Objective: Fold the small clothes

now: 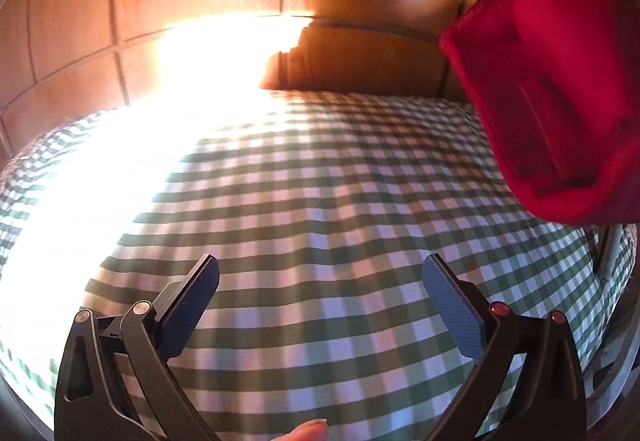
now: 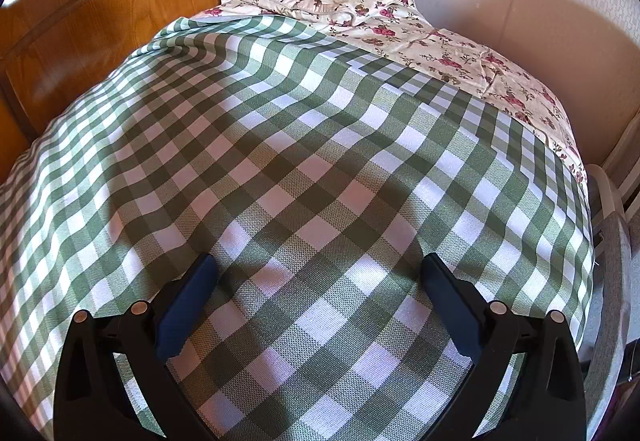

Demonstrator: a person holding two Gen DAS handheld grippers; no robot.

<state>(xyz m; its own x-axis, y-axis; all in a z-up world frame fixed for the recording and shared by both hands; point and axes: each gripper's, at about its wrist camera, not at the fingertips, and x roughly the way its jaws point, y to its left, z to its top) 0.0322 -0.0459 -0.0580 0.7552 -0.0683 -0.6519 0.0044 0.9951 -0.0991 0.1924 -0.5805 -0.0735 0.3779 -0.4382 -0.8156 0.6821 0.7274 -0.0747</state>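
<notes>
two views look along hand-held grippers over a bed covered by a green and white checked cloth (image 2: 304, 177). the left gripper (image 1: 320, 293) has its jaws spread wide with nothing between them, hovering above the cloth. the right gripper (image 2: 320, 293) is likewise spread wide and empty, close over the cloth. one red fleece garment (image 1: 560, 81) hangs in the air at the upper right of the left view, above the bed; what holds it is out of frame. a fingertip (image 1: 308, 433) shows at the bottom edge. a floral quilt (image 2: 400, 17) lies at the far end. wooden panels (image 2: 100, 13) line the wall. count: one garment, two grippers. to do this step well, the garment likely needs laying flat on the cloth, smoothed, before pinching an edge
</notes>
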